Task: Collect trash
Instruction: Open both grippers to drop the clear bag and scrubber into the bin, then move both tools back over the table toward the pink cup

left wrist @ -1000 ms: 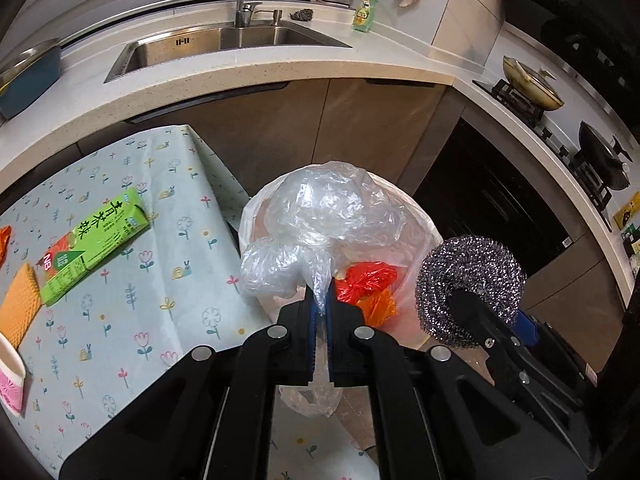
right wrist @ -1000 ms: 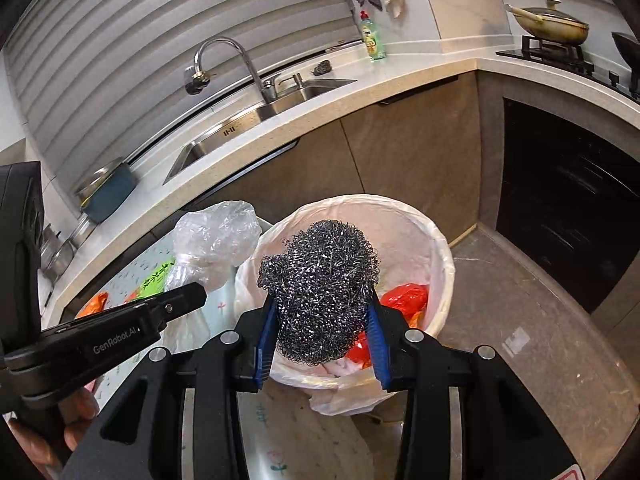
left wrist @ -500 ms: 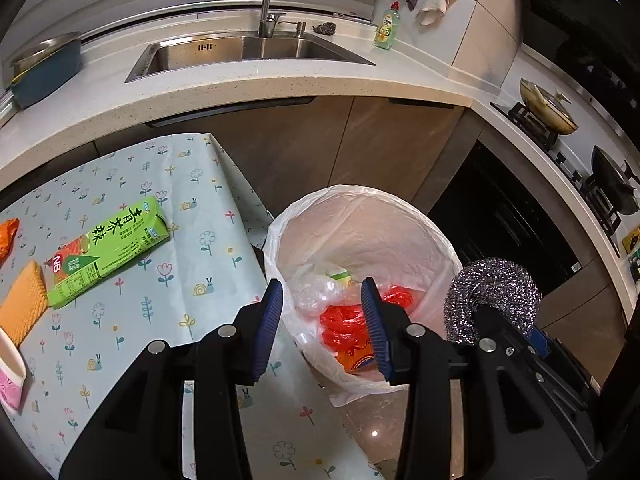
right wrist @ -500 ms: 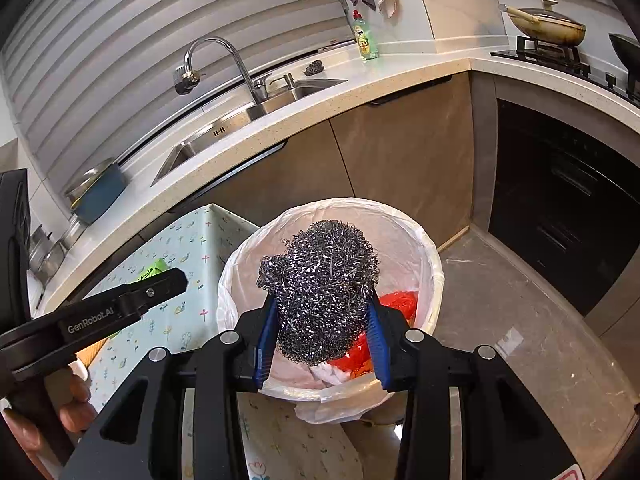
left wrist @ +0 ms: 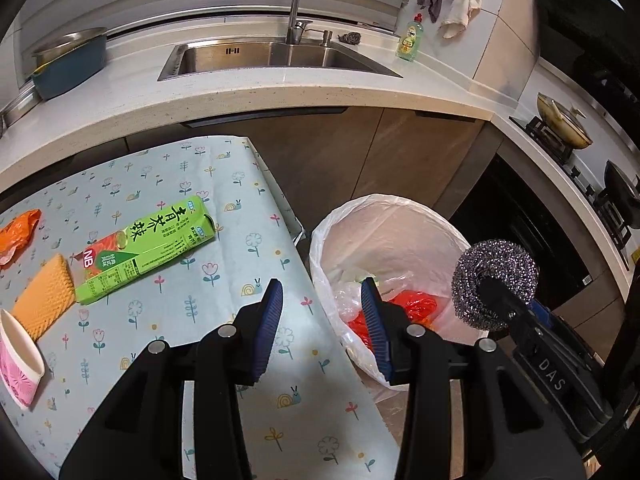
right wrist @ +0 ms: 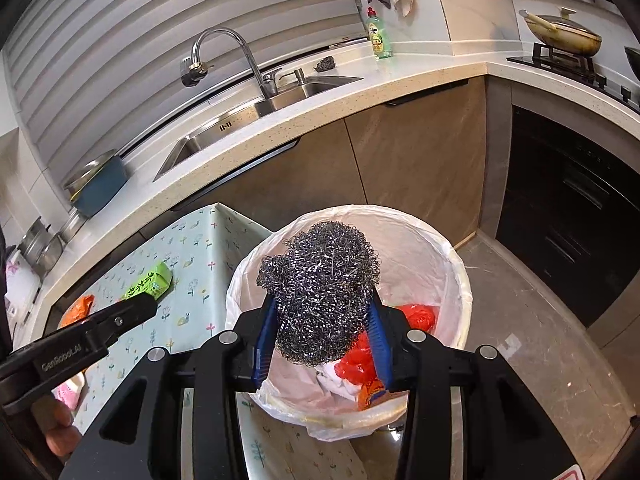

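A white-lined trash bin [left wrist: 384, 204] stands on the floor by the table corner, holding a red bag [left wrist: 416, 304] and a clear plastic bag [left wrist: 348, 296]. My left gripper [left wrist: 320, 286] is open and empty, hanging over the table edge beside the bin. In my right gripper [right wrist: 322, 308], shut on it, a steel wool ball [right wrist: 320, 288] hangs above the bin [right wrist: 460, 272]; the ball [left wrist: 496, 280] also shows at the right of the left wrist view. On the flowered tablecloth [left wrist: 200, 320] lie a green carton [left wrist: 148, 248], an orange sponge [left wrist: 44, 296], an orange wrapper [left wrist: 18, 228] and a pink cup [left wrist: 18, 364].
A white counter [left wrist: 280, 88] with a steel sink [left wrist: 272, 56] and tap runs behind the table and bin. A green soap bottle [left wrist: 408, 38] stands on it. A stove with pans [left wrist: 564, 124] is at the right. Grey floor [right wrist: 520, 320] lies right of the bin.
My left gripper opened and let go of the clear plastic bag, which now lies in the bin, then shifted left over the table edge. The right gripper carried the steel wool further over the bin.
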`<state>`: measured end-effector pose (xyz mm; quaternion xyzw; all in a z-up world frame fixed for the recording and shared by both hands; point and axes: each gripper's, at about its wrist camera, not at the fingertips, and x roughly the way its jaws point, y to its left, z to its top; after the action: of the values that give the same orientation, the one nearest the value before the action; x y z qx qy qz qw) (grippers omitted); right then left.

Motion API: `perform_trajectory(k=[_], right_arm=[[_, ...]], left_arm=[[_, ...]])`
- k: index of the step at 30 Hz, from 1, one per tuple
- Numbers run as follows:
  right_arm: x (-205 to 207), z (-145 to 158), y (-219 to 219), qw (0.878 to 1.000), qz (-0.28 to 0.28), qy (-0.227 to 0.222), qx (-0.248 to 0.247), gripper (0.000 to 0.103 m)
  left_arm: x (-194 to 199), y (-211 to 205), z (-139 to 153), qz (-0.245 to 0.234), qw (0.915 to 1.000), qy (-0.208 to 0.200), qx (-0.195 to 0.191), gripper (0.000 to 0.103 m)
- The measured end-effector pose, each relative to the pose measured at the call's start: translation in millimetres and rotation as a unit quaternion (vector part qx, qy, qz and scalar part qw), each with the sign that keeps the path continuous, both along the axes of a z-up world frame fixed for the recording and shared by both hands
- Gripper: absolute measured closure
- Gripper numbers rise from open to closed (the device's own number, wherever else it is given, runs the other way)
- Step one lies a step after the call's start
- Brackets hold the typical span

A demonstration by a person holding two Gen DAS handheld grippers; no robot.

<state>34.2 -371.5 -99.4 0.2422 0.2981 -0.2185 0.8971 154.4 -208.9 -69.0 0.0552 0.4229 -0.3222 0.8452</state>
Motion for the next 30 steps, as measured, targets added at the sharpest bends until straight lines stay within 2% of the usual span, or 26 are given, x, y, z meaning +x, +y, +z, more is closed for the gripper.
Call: perform_trajectory(k=[5,6,8,9,11,18,26,30], right_arm=[[10.6,1.5,1.2,1.0,-0.005,0.002,-0.006,0.055],[12.5,2.4,1.9,1.0,-0.007,0.004,-0.008,0.053],[14.9,6.2,5.1,1.0,-0.007,-0.001,-0.015,0.044],[14.9,8.7,7.0,1.0,-0.008,-0.004,-0.019,0.041],[14.0,13.8,11.7,1.0,-0.006,-0.012,-0.022,0.04],[14.1,29.6,32.1,0.999,0.011,-0.029,-0.021,0.04],[17.1,42.5,77.6,0.998,0.055,-0.038,-0.021,0.039],[20.1,43.6,103.0,0.996,0.077,-0.038,-0.019,0.038]], left_arm=[[5.2,9.0,-2.7,0.01,0.9999,0.001,0.003,0.062],[5.8,10.8,-2.7,0.013,0.9999,0.001,0.003,0.06],[6.8,16.7,-1.8,0.022,0.9997,-0.004,0.003,0.047],[6.5,19.8,-0.8,0.027,0.9996,-0.007,0.002,0.045],[6.3,25.6,0.5,0.033,0.9994,-0.01,0.001,0.041],[4.6,51.0,4.5,0.053,0.9984,-0.017,0.005,0.036],[2.5,94.5,13.2,0.082,0.9964,-0.024,-0.002,0.031],[-0.8,116.4,12.3,0.089,0.9955,-0.032,0.007,0.029]])
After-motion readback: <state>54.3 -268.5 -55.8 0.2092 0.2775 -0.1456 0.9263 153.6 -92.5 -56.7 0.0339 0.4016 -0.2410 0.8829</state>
